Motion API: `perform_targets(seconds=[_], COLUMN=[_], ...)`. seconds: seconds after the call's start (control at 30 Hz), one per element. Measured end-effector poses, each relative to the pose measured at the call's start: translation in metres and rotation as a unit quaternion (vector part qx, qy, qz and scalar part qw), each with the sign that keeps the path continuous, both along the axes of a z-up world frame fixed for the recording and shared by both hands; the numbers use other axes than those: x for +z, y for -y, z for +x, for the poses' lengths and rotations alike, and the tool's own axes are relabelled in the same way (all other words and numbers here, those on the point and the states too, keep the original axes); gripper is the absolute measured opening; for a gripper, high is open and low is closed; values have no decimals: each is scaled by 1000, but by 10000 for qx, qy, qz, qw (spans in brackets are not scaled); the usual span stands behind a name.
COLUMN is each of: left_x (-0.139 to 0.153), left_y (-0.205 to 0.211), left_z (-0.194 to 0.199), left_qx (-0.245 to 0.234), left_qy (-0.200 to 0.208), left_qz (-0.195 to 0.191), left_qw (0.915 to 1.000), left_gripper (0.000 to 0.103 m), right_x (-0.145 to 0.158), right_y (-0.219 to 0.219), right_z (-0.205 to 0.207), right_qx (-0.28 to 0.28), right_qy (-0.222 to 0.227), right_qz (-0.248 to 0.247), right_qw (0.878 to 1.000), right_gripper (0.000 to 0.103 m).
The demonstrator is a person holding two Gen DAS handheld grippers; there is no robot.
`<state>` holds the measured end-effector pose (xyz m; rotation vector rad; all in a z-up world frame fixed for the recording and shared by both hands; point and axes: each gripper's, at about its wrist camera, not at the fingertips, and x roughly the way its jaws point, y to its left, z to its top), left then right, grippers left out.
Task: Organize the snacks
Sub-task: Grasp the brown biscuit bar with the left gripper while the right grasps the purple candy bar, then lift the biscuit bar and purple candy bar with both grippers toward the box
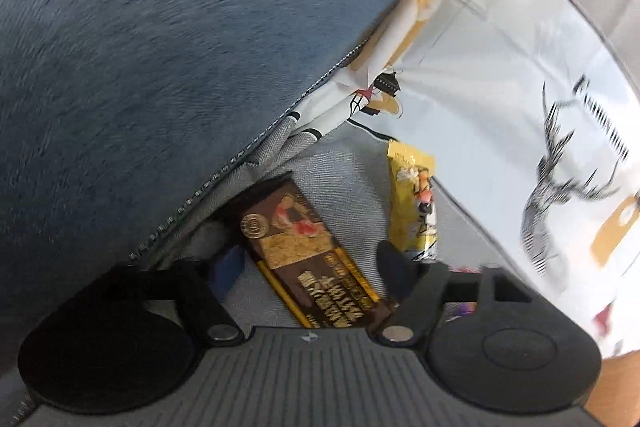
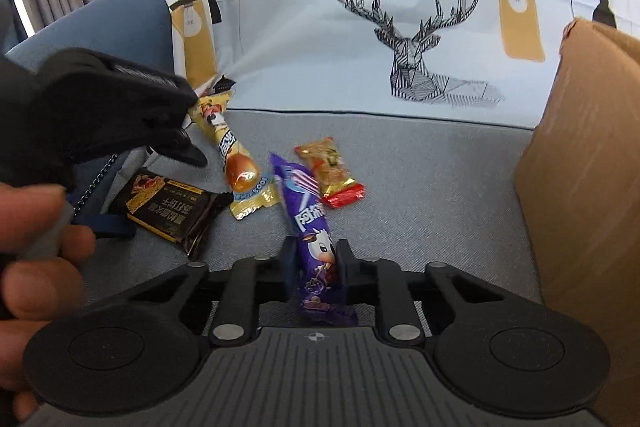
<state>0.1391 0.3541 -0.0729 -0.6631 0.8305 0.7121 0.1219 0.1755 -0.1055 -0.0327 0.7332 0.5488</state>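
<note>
The purple snack bar [image 2: 310,227] lies lengthwise on the grey cushion [image 2: 420,187], its near end pinched between the narrow fingers of the right gripper [image 2: 312,263], likely so it can be carried to the cardboard box [image 2: 580,167] just to the right. Beside it lie a red-and-gold packet [image 2: 330,171], a yellow packet [image 2: 236,163] and a dark brown biscuit pack [image 2: 168,207], all loose on the seat. The left gripper [image 1: 300,267] hovers wide over the brown pack [image 1: 304,251], holding nothing, seemingly lined up for that one next.

Purple cow-print wrapper [image 2: 314,239]; yellow packet [image 2: 236,163]; brown-gold bar [image 2: 168,211]; white cloth [image 2: 304,39], black geometric deer; possibly denim-blue bag [image 1: 160,47].
</note>
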Motion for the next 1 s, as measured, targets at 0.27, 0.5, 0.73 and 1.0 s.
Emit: perform_targets(seconds=[0.27,0.5,0.73,1.0], left_x=[7,25,39,28], left_y=[0,18,53,87], left_z=[-14,-46,-97,-130], left_qx=[-334,-766,-1403,-2428], left_qy=[-6,85,57,-452], left_qz=[41,23,-165,-325], left_qw=[9994,9970,9900,9685], left_gripper=[40,39,39,40], right_x=[10,31,51,39], right_y=[17,35,62,85], right_z=[-7,-45,-109,-155], right_qx=[76,541,1253,1613], right_qy=[13,-57,46,139], right_qz=[-90,-374,-773,-1320], right_qw=[9999,9978,9891,9780], right_gripper=[17,17,17,17])
